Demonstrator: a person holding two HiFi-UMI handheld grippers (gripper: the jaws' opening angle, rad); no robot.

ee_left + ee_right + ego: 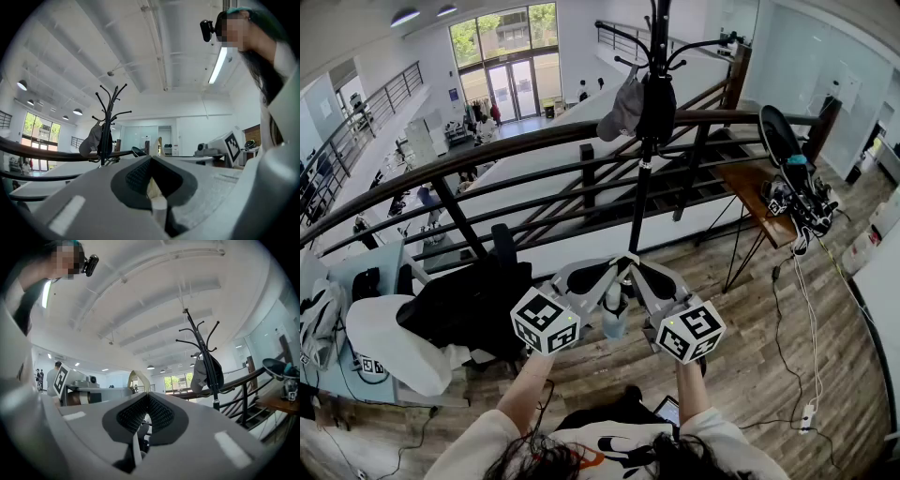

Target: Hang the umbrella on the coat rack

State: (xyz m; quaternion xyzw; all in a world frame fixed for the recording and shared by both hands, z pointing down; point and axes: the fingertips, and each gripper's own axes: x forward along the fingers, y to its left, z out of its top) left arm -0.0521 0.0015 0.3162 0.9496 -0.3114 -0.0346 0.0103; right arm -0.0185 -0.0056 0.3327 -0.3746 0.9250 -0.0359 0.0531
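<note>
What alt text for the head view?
The left gripper and right gripper meet in front of the person, both shut on a pale folded umbrella between them. Just beyond stands a black coat rack by a railing, with a grey cap and a dark bag already hanging on it.

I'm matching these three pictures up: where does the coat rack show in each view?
Head view: the coat rack stands upper centre.
Left gripper view: left of centre.
Right gripper view: right of centre.
Shared landmark: the grey cap hanging on it, seen in all three views.
</note>
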